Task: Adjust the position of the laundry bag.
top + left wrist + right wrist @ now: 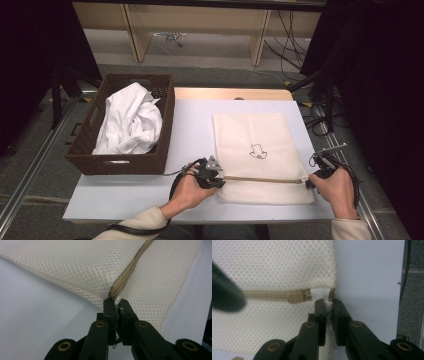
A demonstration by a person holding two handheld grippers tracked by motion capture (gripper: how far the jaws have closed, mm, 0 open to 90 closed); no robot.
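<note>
A: Where is the mesh bag point(257, 150) lying?

B: Flat on the white counter point(192, 130), right of the brown basket point(125, 162) (which holds crumpled white cloth point(131, 122)). Its tan zipper point(262, 179) runs across near the edge closest to the person.

A: And the left tool point(216, 178)?

B: Clamped on the bag at the zipper's left end; in the left gripper view the jaws pinch mesh right where the zipper point(126, 275) meets them.

A: The right tool point(311, 181)?

B: Closed on the bag's right end. The right gripper view shows its jaws nipping the fabric by a small white tab point(320, 294), with the zipper pull point(294, 298) just beside it.

A: Anything printed on the bag?

B: A small dark outline drawing point(258, 151), mid-panel.
</note>
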